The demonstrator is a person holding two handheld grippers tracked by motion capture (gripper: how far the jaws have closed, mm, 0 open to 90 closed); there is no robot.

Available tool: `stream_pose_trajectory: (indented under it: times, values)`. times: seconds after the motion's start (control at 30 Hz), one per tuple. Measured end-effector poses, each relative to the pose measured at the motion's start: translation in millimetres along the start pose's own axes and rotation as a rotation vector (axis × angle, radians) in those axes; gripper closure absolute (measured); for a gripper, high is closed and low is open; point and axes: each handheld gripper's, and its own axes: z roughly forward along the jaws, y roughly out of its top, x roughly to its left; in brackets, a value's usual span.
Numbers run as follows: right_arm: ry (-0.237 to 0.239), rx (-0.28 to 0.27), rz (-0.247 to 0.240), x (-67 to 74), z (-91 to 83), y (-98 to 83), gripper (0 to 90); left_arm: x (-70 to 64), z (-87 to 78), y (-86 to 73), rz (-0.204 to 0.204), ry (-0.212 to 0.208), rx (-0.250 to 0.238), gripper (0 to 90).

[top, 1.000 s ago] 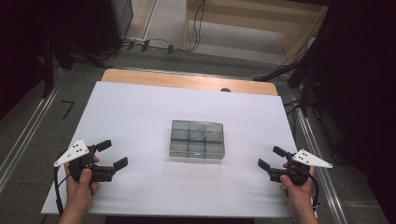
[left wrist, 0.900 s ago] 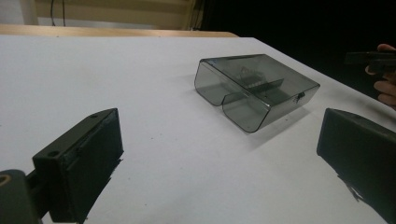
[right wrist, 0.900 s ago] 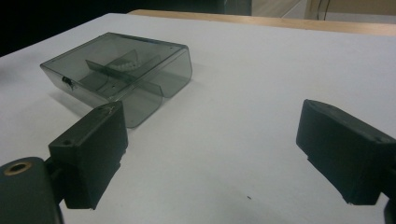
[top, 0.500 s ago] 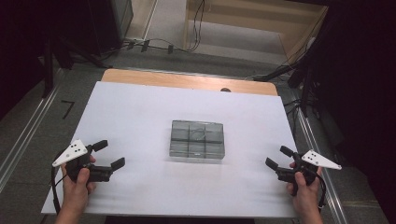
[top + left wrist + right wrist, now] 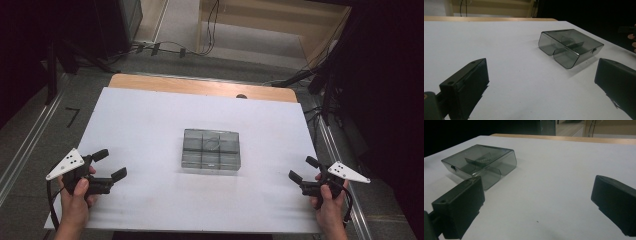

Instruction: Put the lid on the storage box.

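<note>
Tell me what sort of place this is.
Probably a lab or recording setup: a white table with just a clear plastic box, loose cables on the floor behind, and dark equipment stands around.

no readable text, labels, brands, numbers or signs anywhere

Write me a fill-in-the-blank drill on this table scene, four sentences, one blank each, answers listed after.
1. The smoky clear plastic box lies on the ___ table.
2. Its lid is ___.
3. The left gripper has its jaws ___, with nothing between them.
4. The right gripper is ___ from the box, not touching it.

Missing words: white; shut; open; apart
</note>
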Motion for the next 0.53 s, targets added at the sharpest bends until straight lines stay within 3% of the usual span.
stream_pose_trajectory:
  times: [0.53]
  values:
    - [0.009, 0.022, 0.014, -0.5, 5.6, -5.4, 0.0, 1.2, 4.4, -5.0, 0.006, -0.017, 0.009, 0.0]
